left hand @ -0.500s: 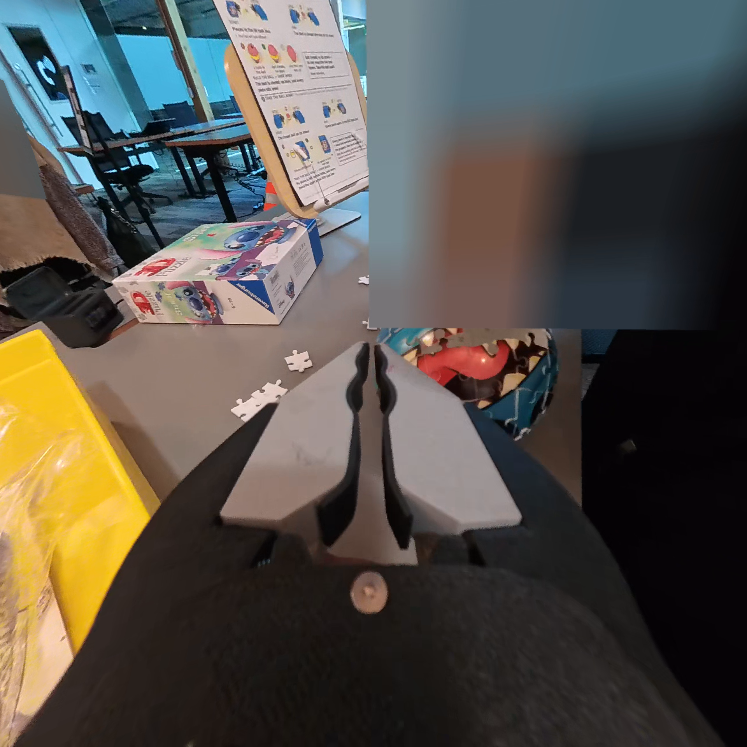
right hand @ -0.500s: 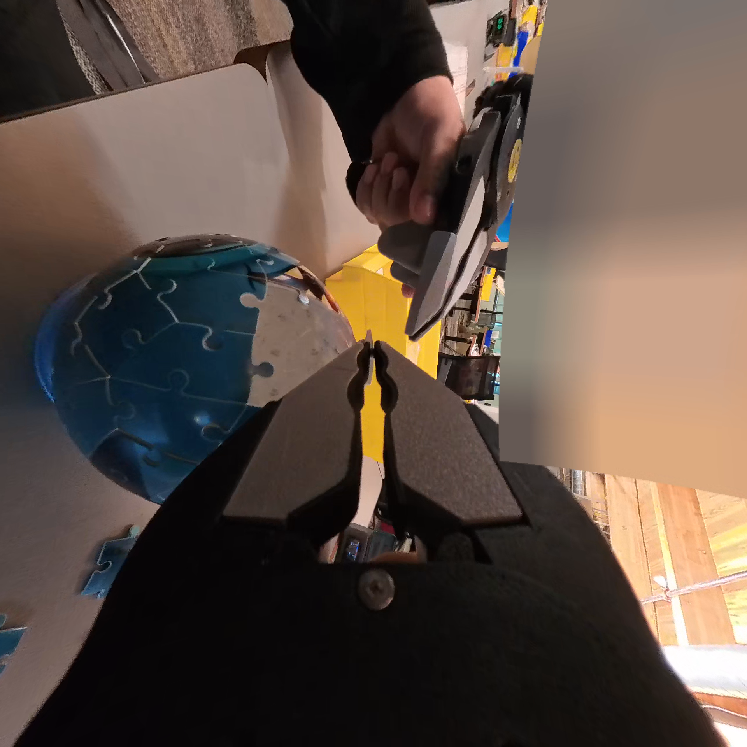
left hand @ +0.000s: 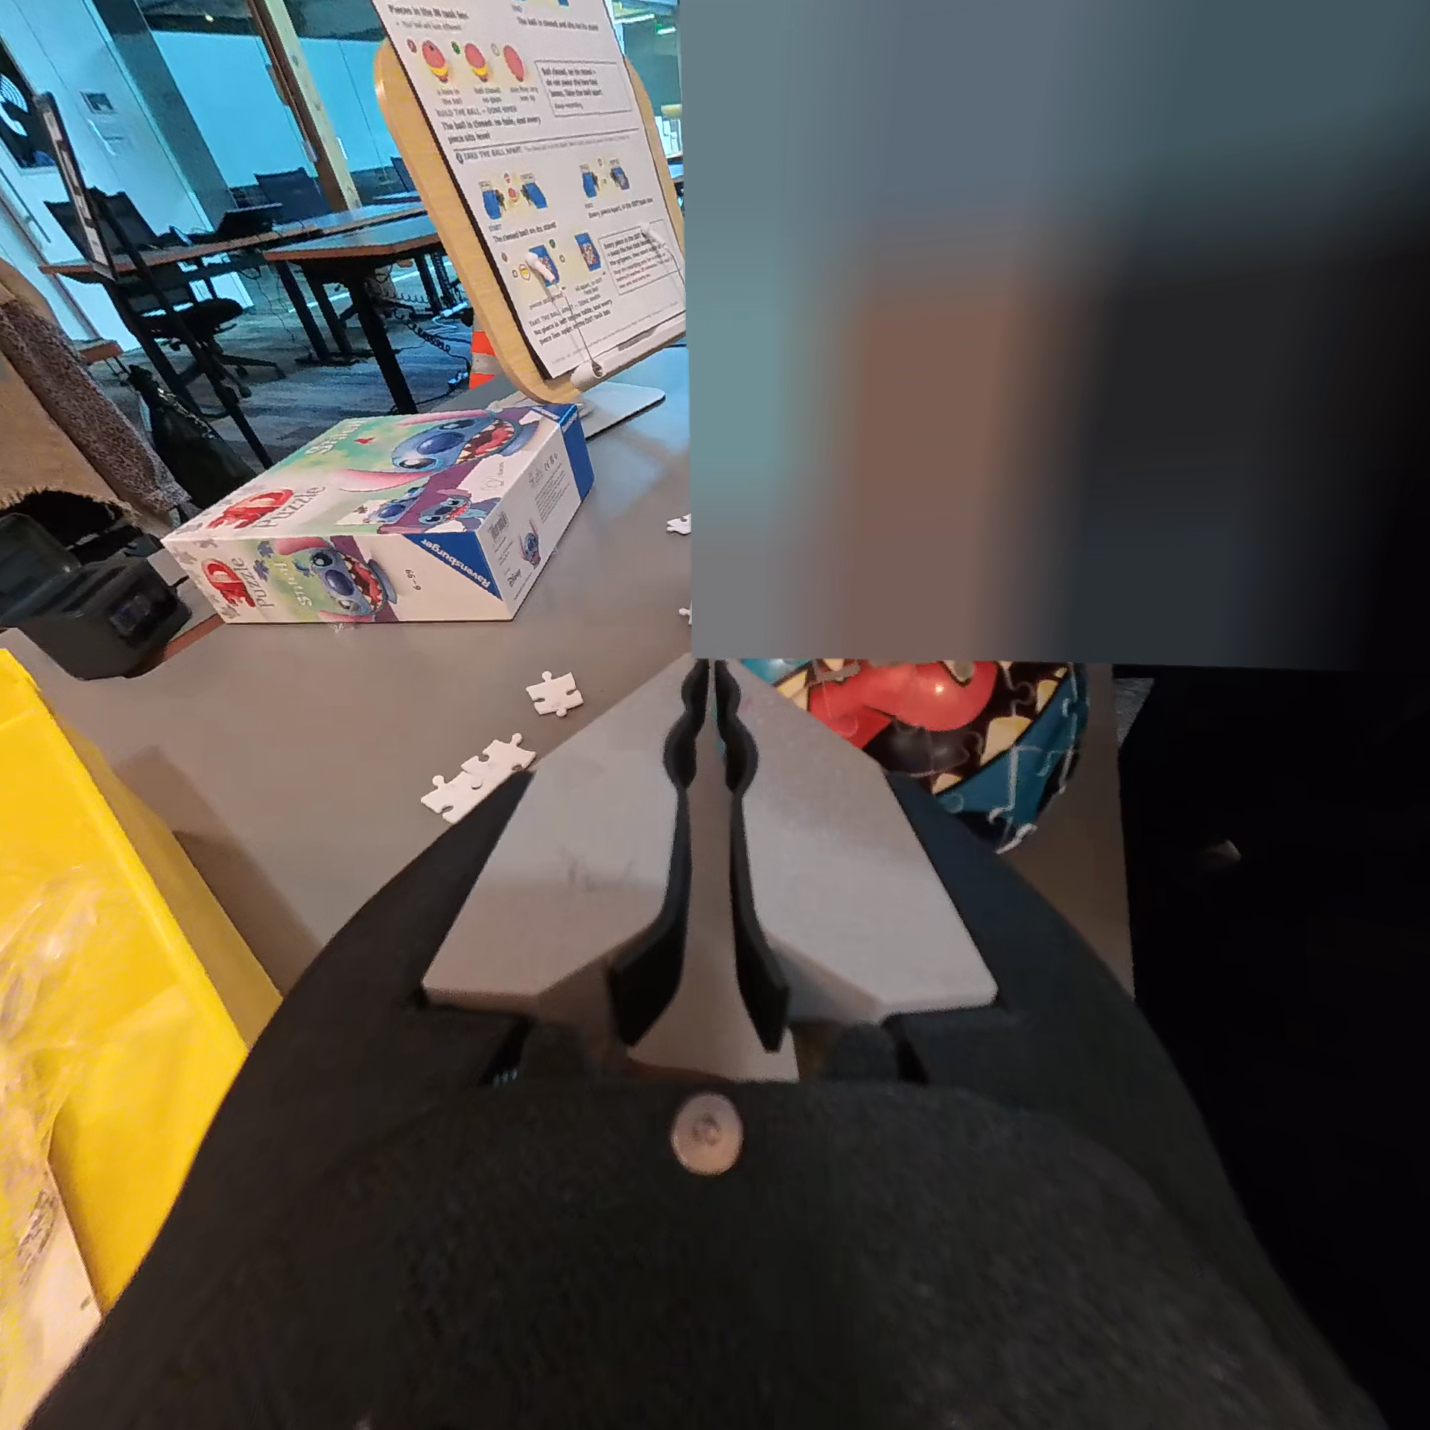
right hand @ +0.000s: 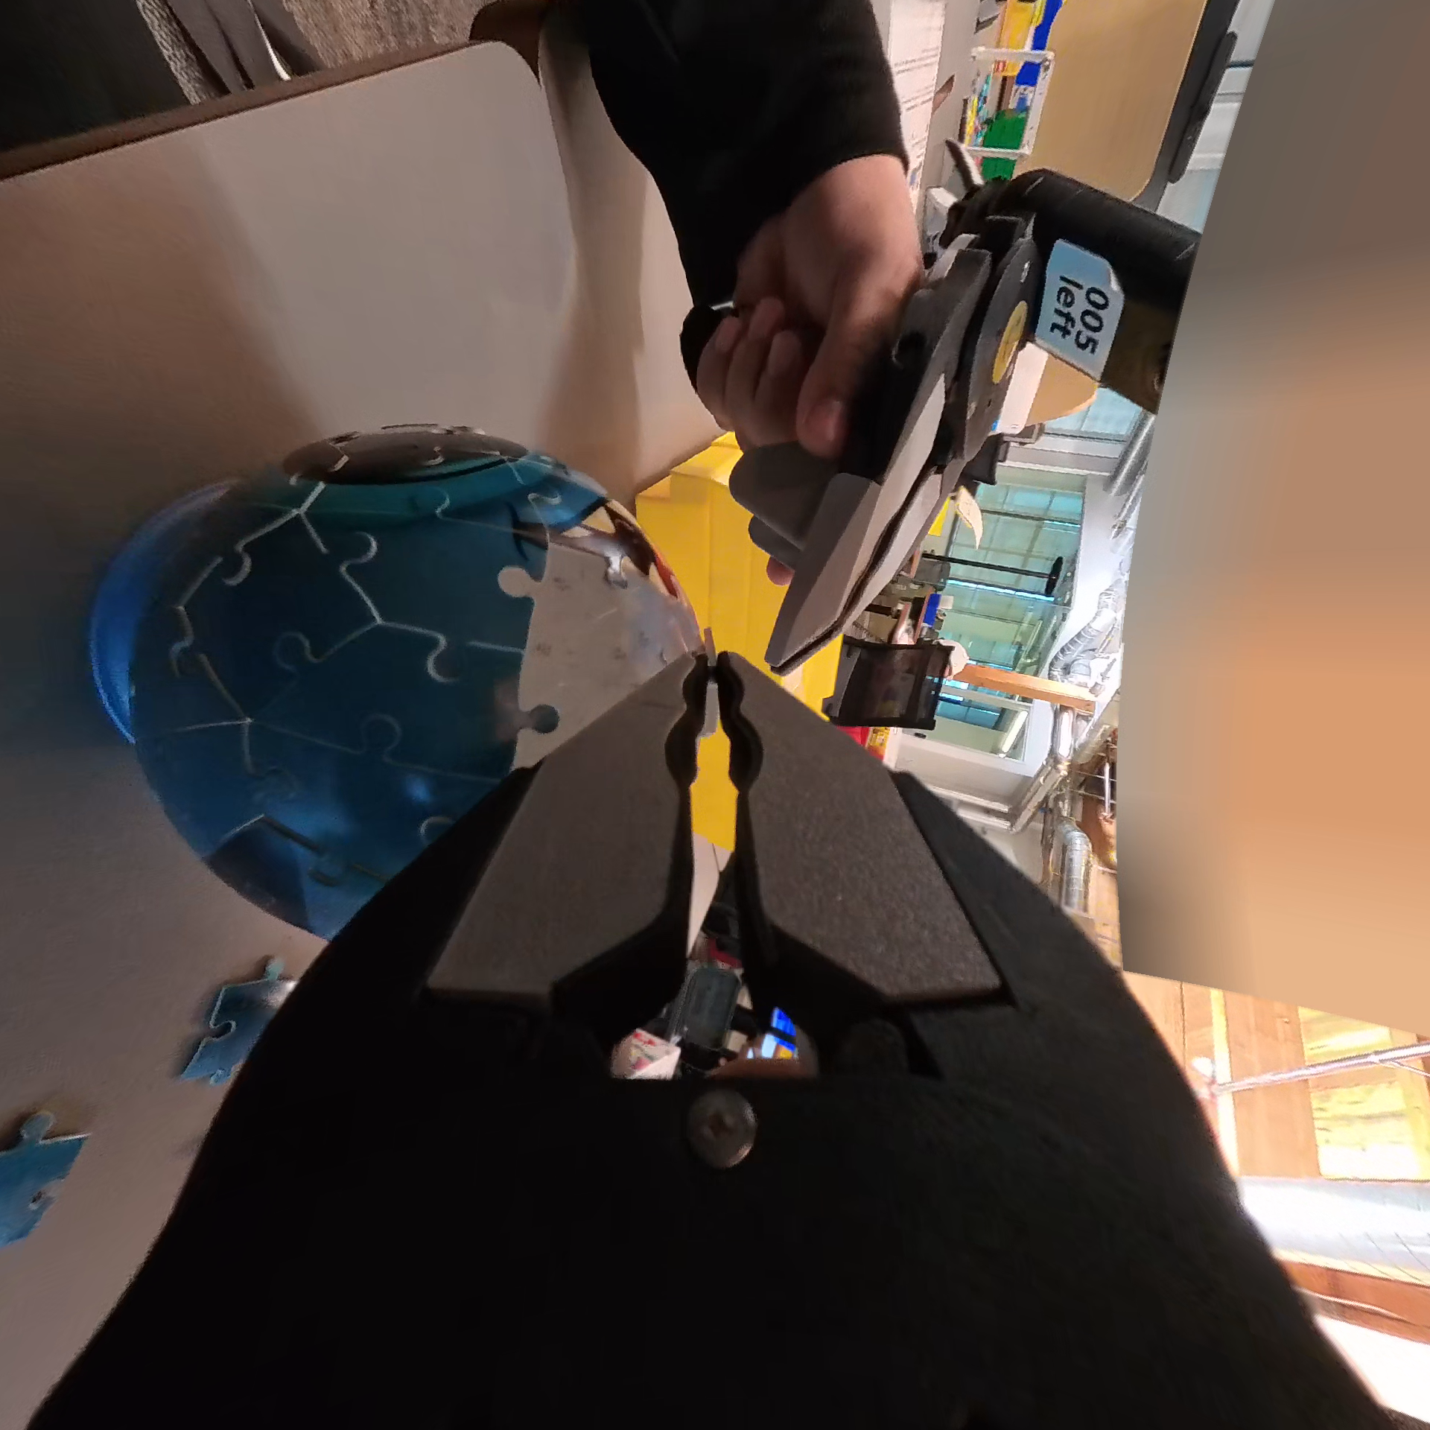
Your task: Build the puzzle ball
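Grey counter; carried everything listed below. Yellow bin; stood at the counter's left side in the left wrist view. Instruction board; leaned back on its stand at the far side. Puzzle box; lay flat in front of the board.

Puzzle ball; sat on the counter, mostly covered in blue pieces, with one bare patch facing the right gripper. Seen in the left wrist view just right of the left gripper's tips, showing red and black artwork.

Left gripper; fingers pressed nearly together, nothing seen between them. Held by a hand above and apart from the ball.

Right gripper; fingers pinched a thin pale puzzle piece edge-on, tips just beside the ball's bare patch.

White loose pieces; lay between box and left gripper. Blue loose pieces; lay near the ball.
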